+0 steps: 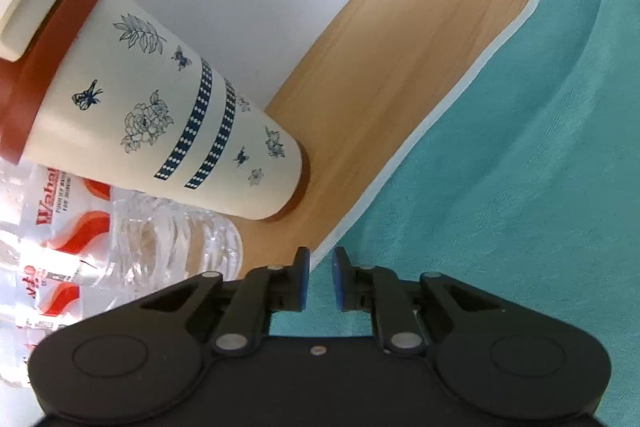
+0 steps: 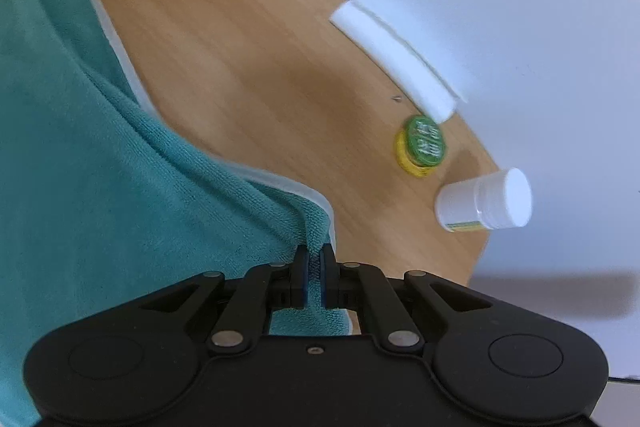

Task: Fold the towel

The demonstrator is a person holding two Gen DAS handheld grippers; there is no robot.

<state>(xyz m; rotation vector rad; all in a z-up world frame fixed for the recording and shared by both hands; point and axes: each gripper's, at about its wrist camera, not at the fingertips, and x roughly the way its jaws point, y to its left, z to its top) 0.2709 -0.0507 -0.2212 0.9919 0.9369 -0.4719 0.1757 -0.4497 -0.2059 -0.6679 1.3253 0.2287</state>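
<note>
so the right gripper [image 2: 314, 259] is pinched tight on the teal towel's [image 2: 80, 167] near corner, while the left gripper [image 1: 320, 267], jaws narrowly apart, straddles the towel's white-trimmed left edge, gripping nothing I can see.

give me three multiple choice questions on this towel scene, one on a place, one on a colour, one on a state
1. Where is the patterned cup?
A. on the towel
B. on the bare table beside the water bottles
C. inside a box

2. What colour is the towel?
A. teal with a white edge
B. red
C. yellow

3. What is the right gripper doing?
A. open over the table
B. shut on the white bottle
C. shut on the towel

Answers:
1. B, the cup stands on the wooden table by the clear water bottles, off the towel.
2. A, the cloth is teal with white trim.
3. C, a bunched towel fold sits pinched between the right gripper's fingers, while the white bottle stands apart.
</note>
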